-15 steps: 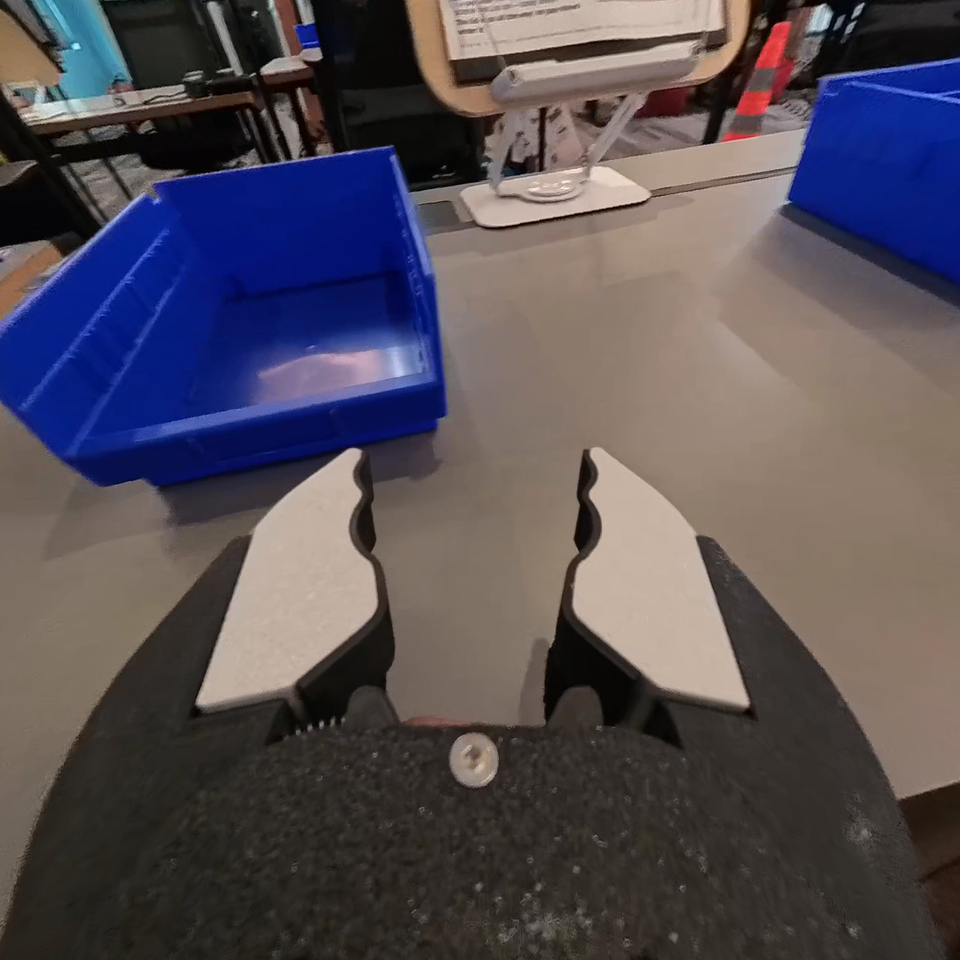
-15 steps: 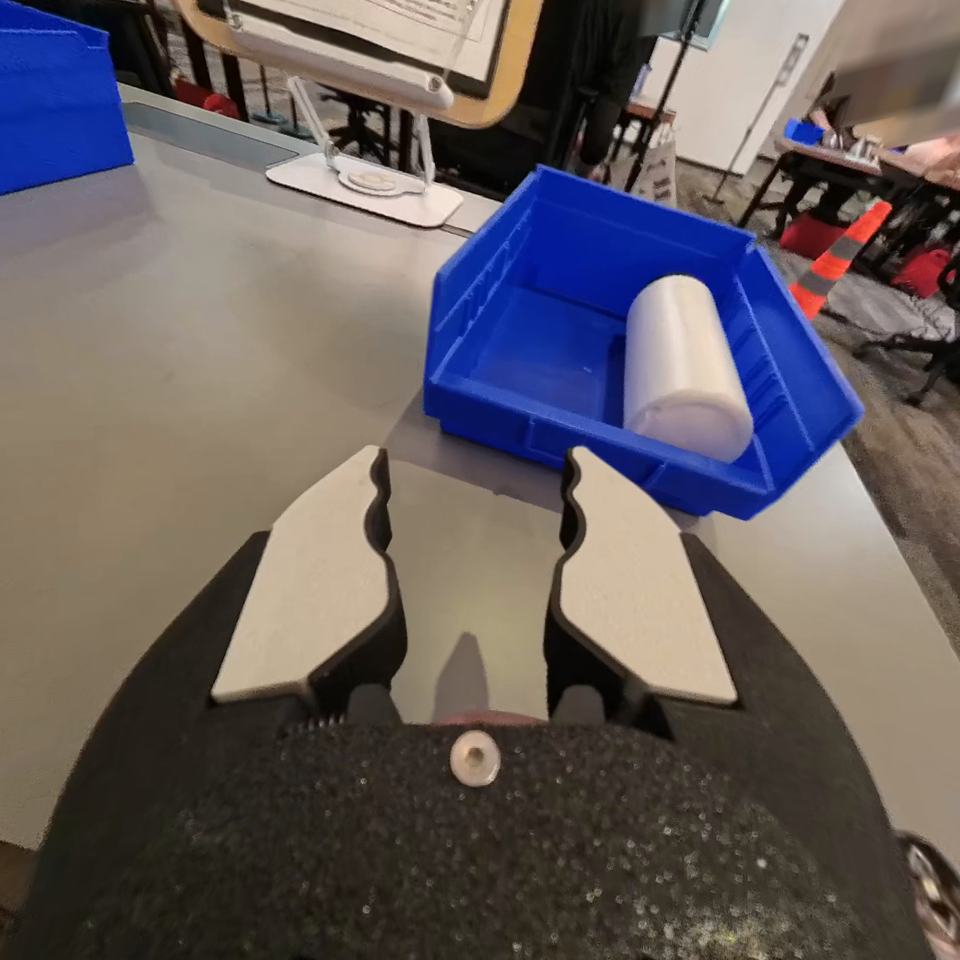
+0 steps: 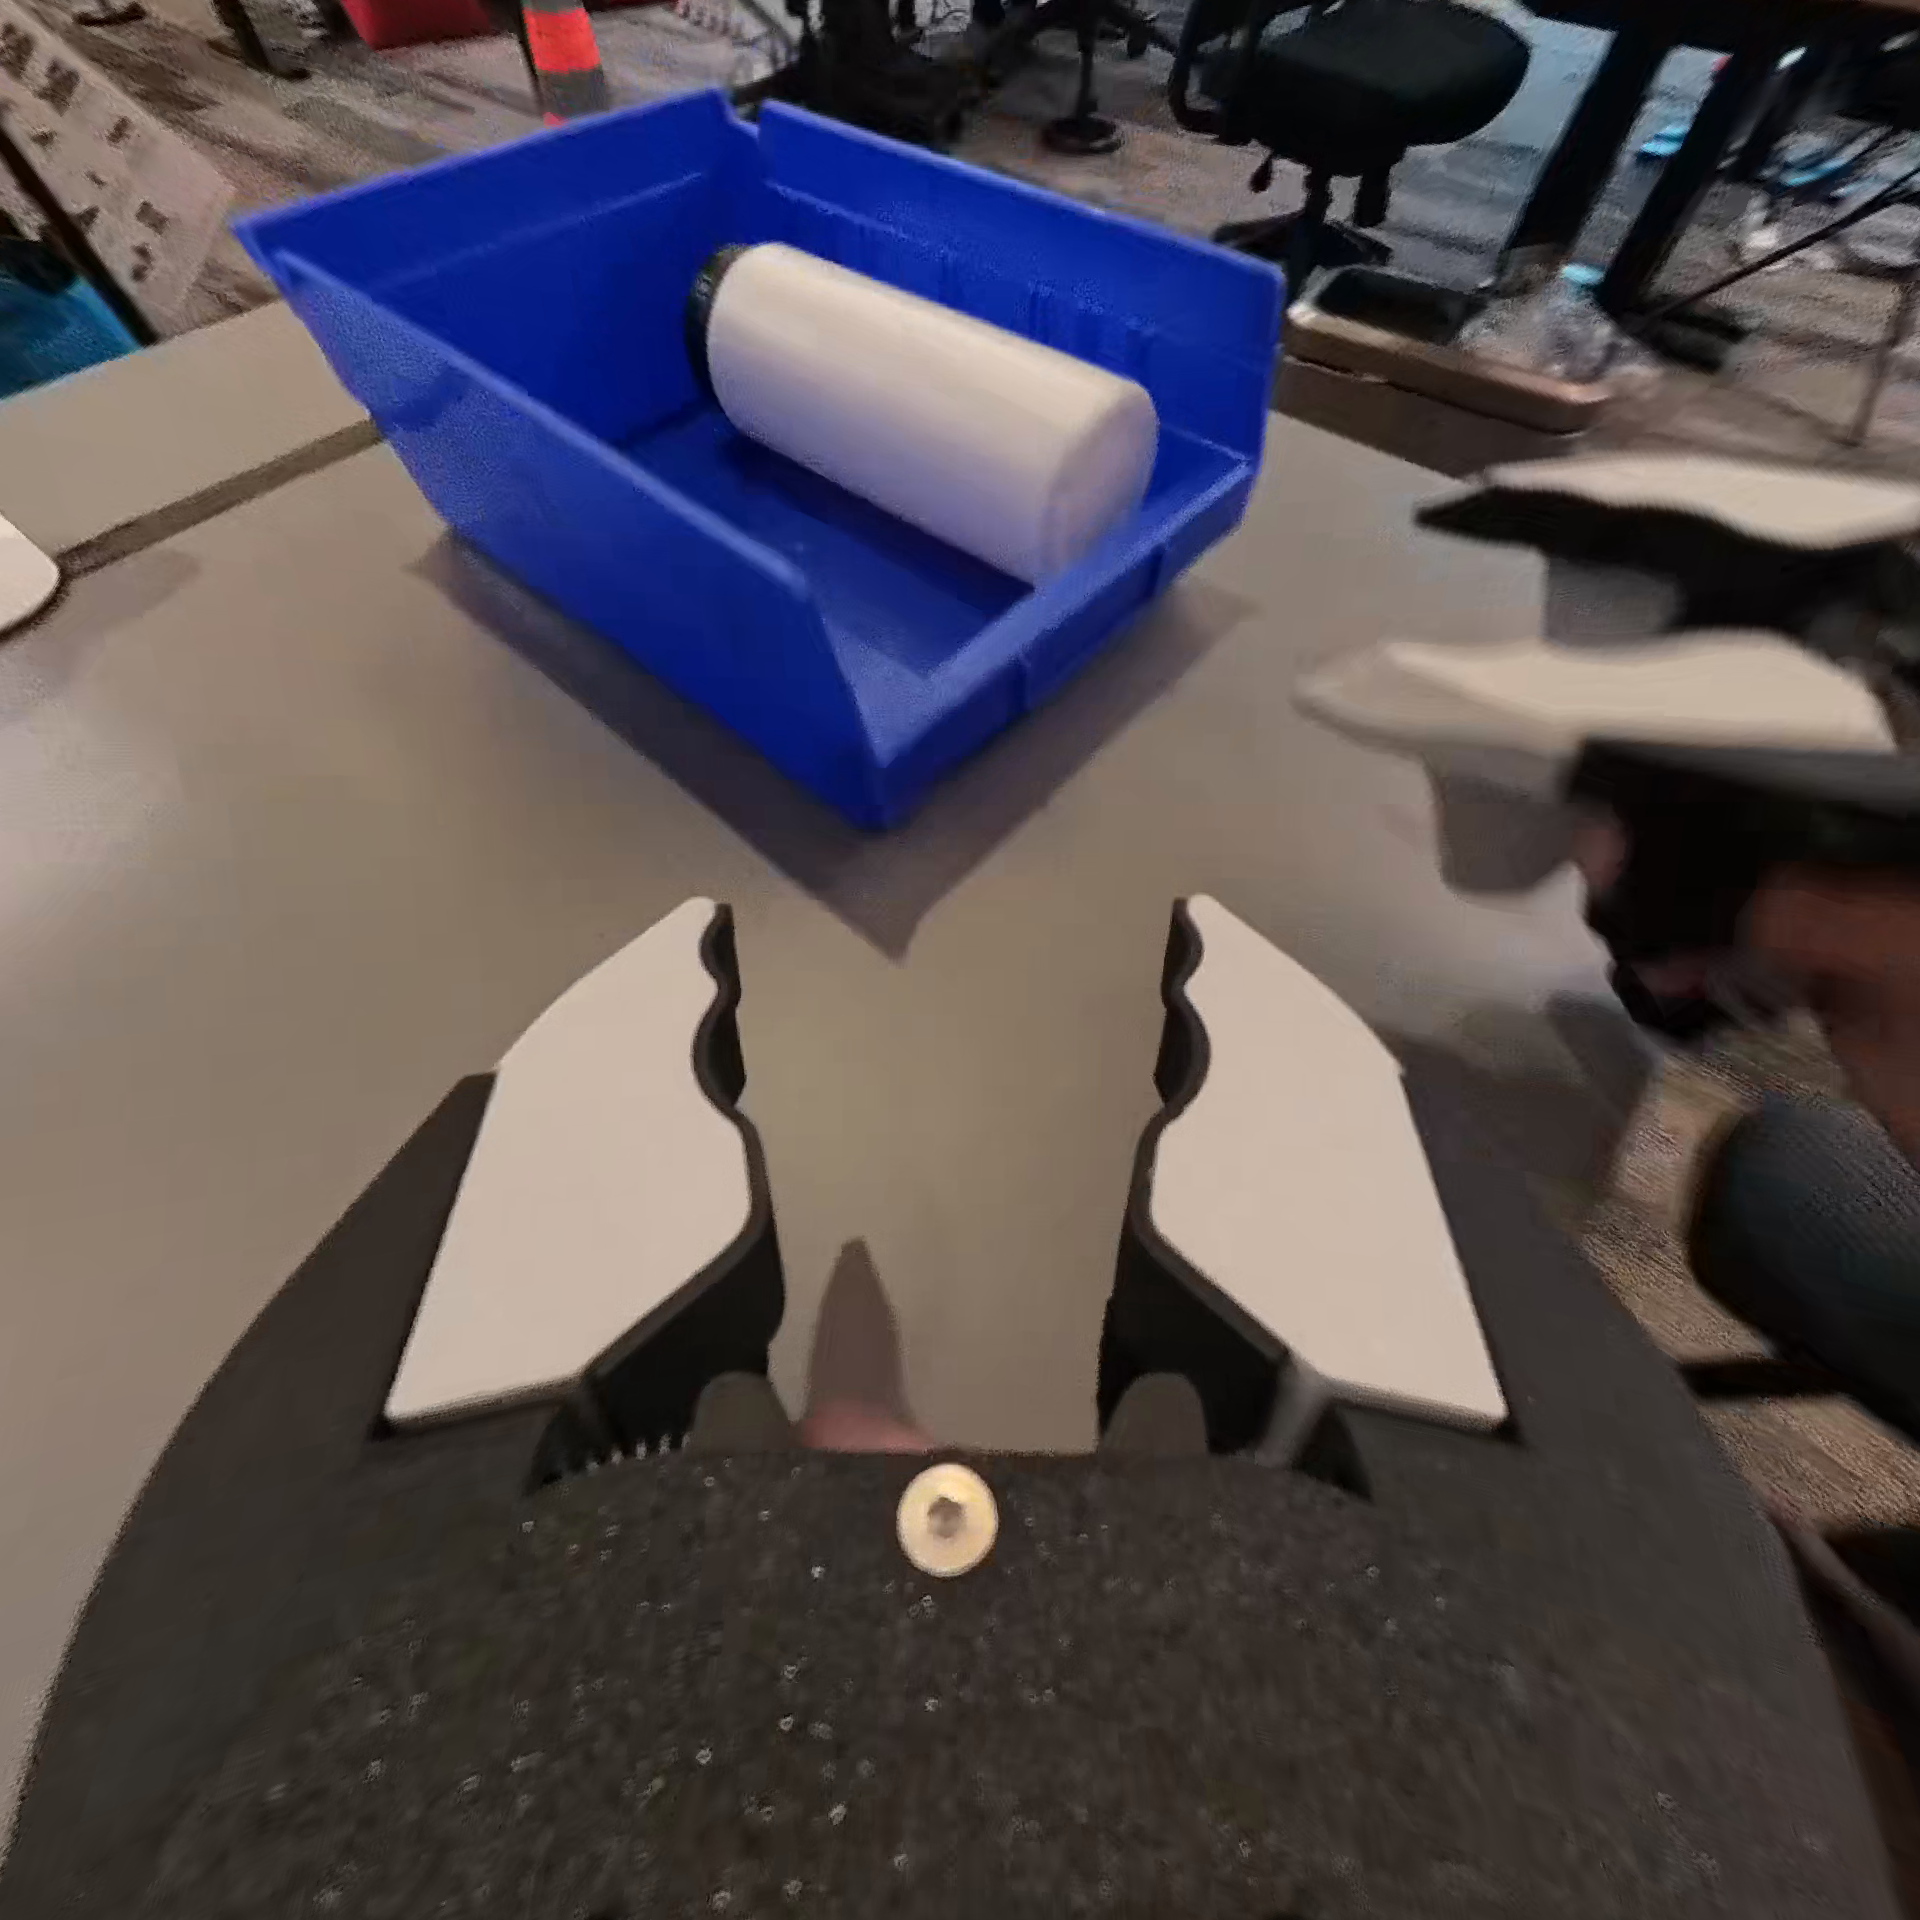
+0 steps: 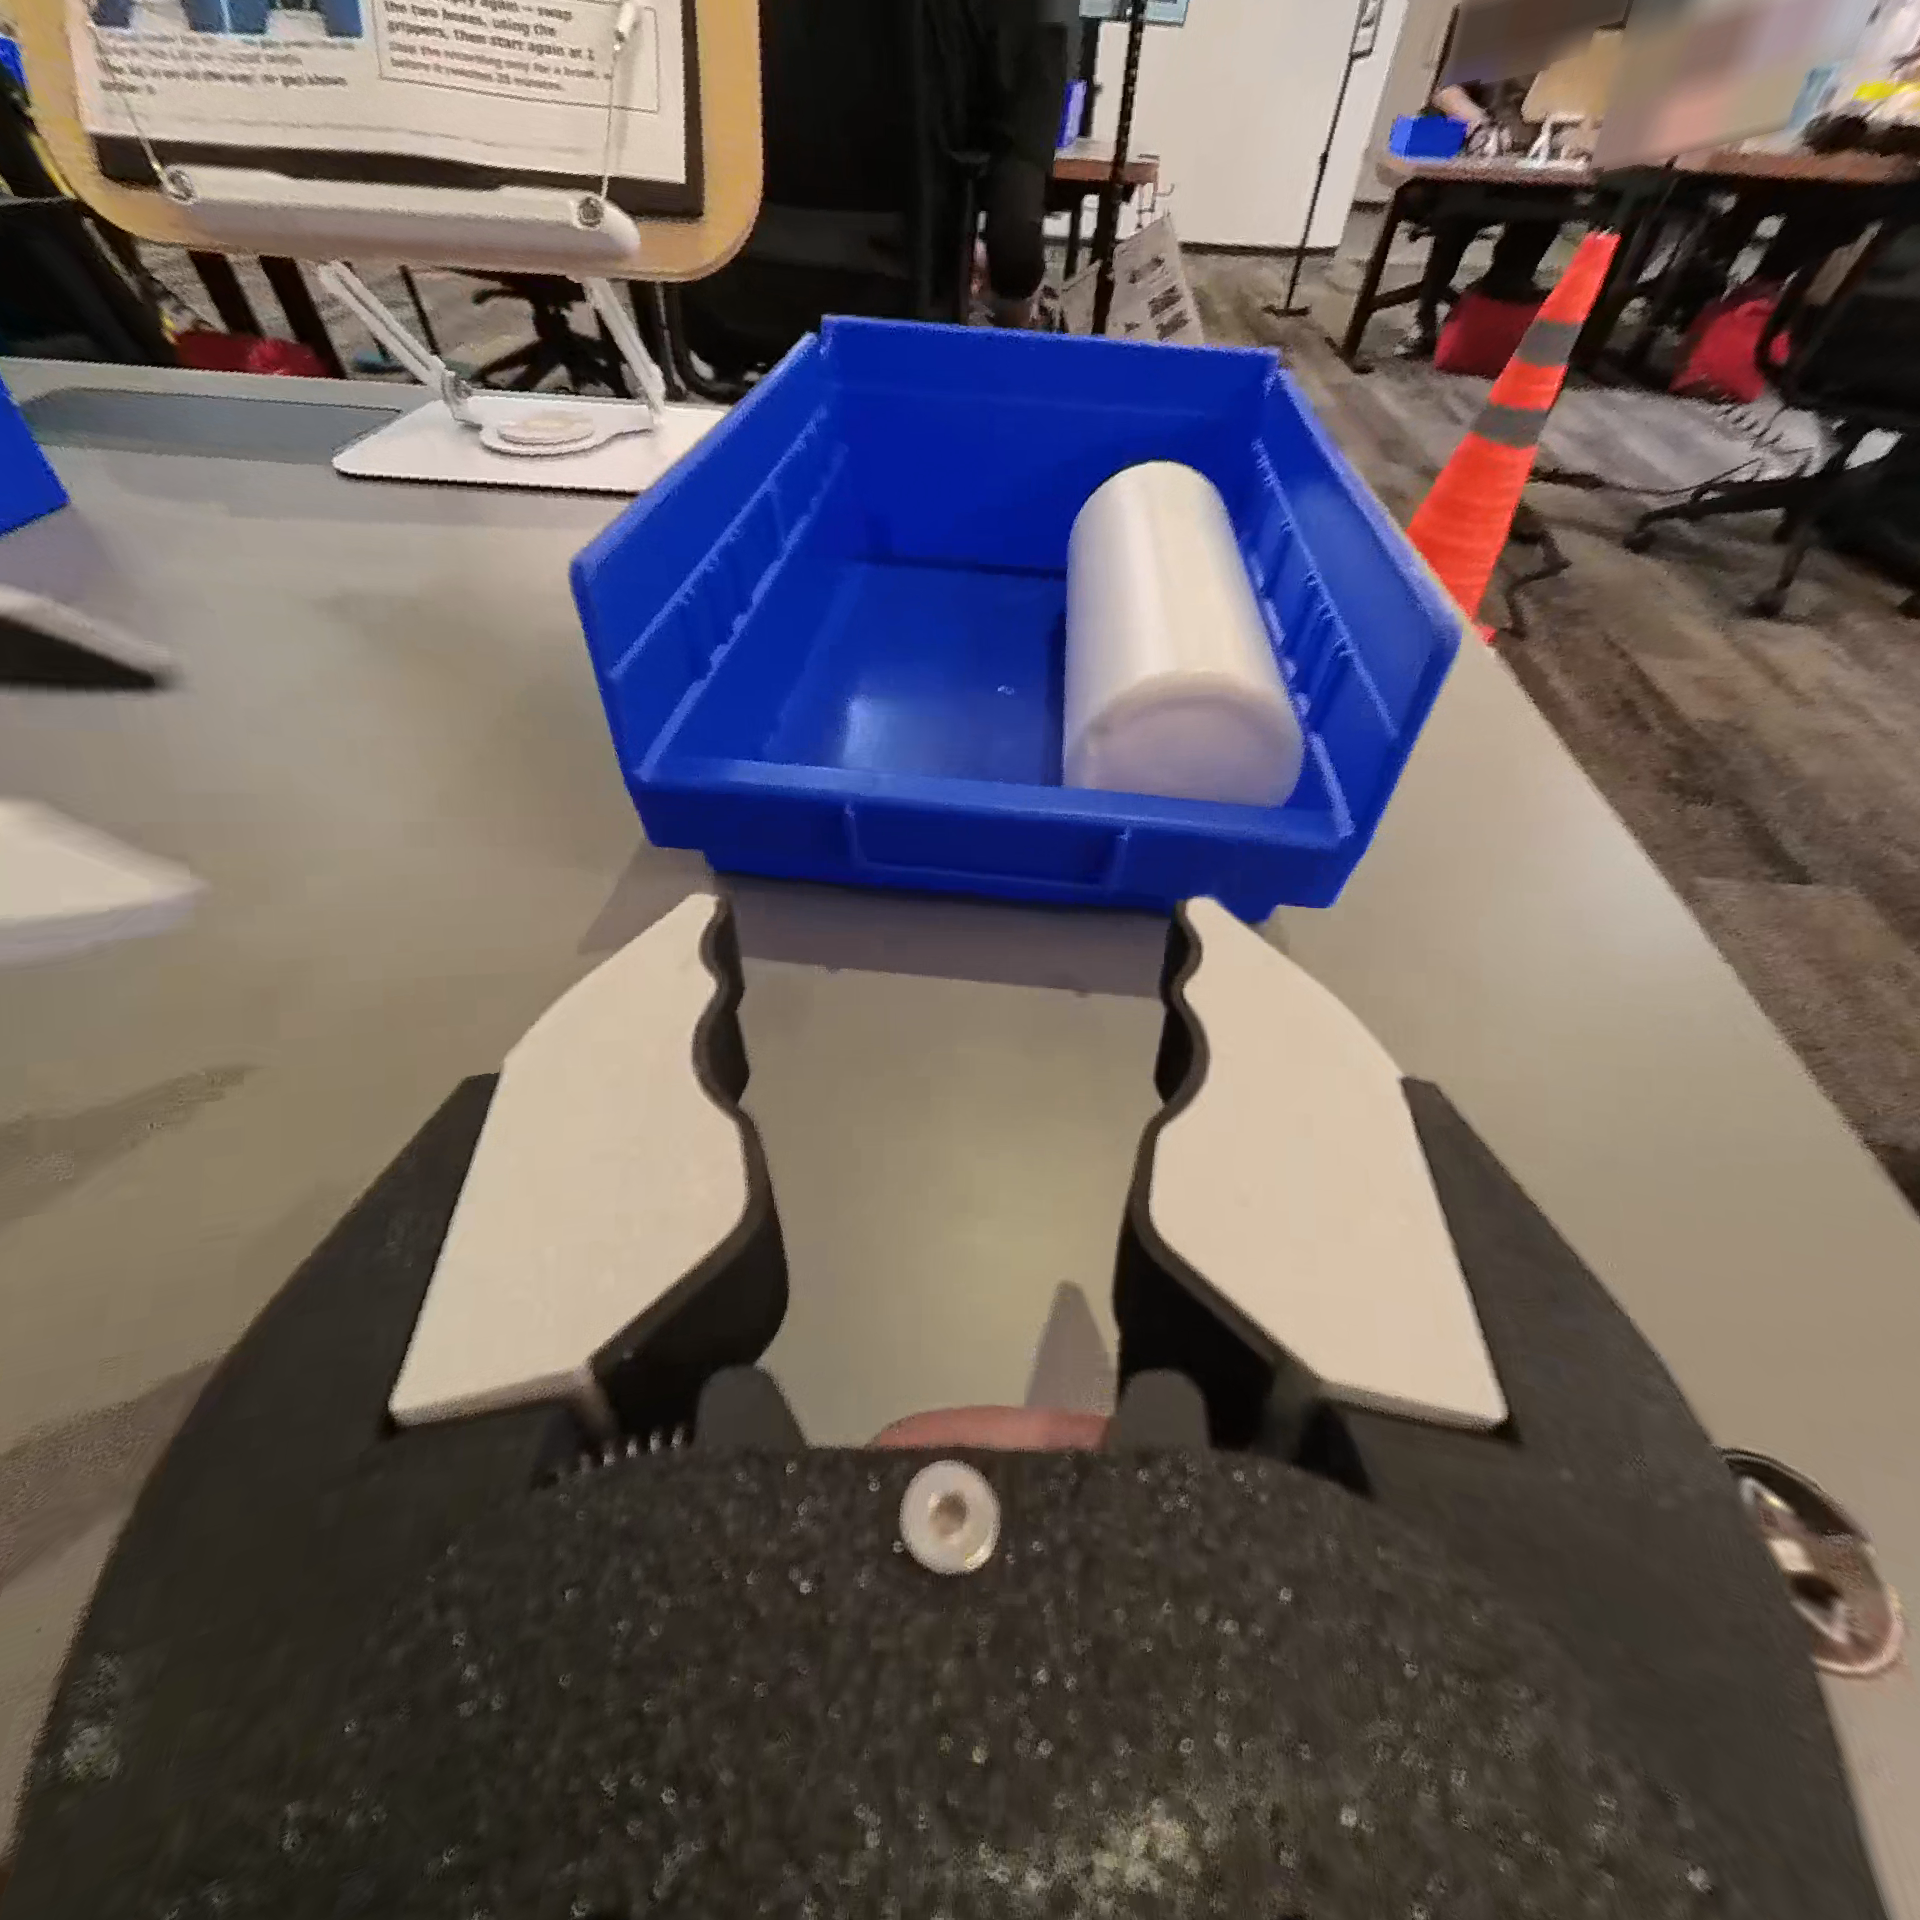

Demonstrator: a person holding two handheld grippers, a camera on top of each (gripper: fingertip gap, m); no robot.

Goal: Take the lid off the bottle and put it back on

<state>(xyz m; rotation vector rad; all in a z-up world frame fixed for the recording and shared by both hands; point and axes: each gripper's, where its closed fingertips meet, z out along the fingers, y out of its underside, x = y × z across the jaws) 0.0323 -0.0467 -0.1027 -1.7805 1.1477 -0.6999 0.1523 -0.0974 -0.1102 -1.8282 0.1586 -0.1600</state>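
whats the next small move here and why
Probably ease the right hand-held gripper forward over the blue bin's low front wall toward the white bottle. The bottle lies on its side in the bin, untouched, both hand-held grippers are open with nothing between their fingers, and the right one faces the bin squarely.

Bottle [image 4: 1174, 634] in the blue bin [image 4: 935, 831]: right wrist view shows only its base end; lid end faces away, hidden. Left wrist view shows just a dark band [image 3: 704, 301] at the bottle's far end, too blurred to tell whether the lid is seated. Right gripper [image 3: 1382, 613] in the left wrist view is motion-smeared and cut off by the right edge. Left gripper [image 4: 114, 769] in the right wrist view is clipped at the left edge, blurred. Stand's board [image 4: 395, 125] is cropped at the top.
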